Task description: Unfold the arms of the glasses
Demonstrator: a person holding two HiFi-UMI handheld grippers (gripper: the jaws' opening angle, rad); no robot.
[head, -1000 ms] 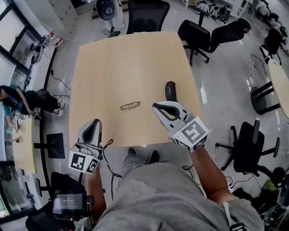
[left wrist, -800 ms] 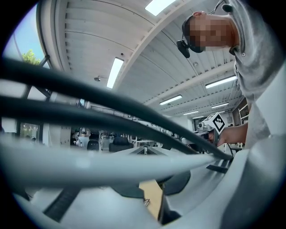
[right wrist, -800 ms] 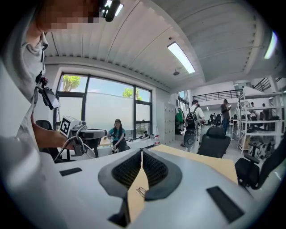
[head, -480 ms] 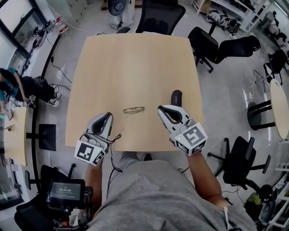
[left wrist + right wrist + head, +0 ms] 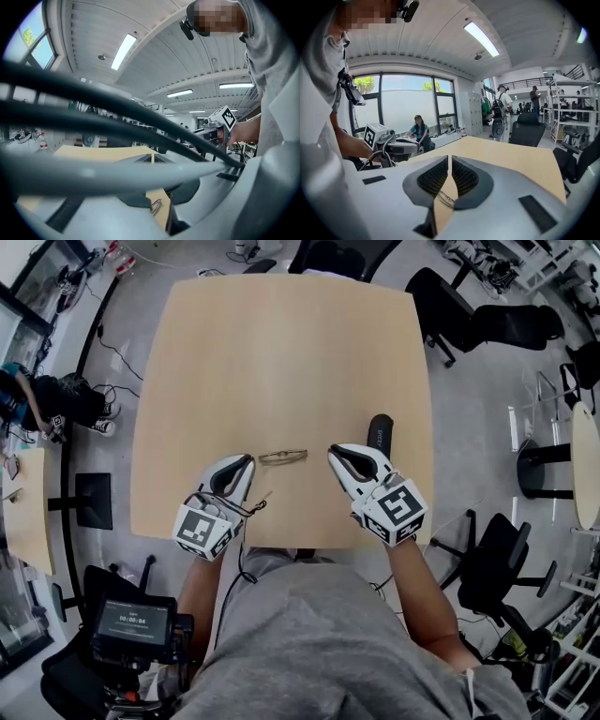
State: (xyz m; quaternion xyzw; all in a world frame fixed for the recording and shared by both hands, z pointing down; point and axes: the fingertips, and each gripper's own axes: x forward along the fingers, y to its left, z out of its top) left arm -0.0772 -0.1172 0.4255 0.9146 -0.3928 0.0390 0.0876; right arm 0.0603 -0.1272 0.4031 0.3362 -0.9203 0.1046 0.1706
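Note:
The folded glasses lie flat on the light wooden table, near its front edge. My left gripper sits just left of them and my right gripper just right, both pointing inward at the frame, a short gap away. Both are shut with nothing held. In the left gripper view the glasses show below the shut left gripper; thick cables hide much of that view. The right gripper view shows the glasses under the shut right gripper.
A black oblong object lies on the table just beyond the right gripper. Office chairs stand around the far and right sides. The table's front edge is close behind both grippers. A seated person is by the windows.
Both grippers have moved forward over the table and closed in on the glasses from either side; the left one came up from the front edge. The glasses have not moved.

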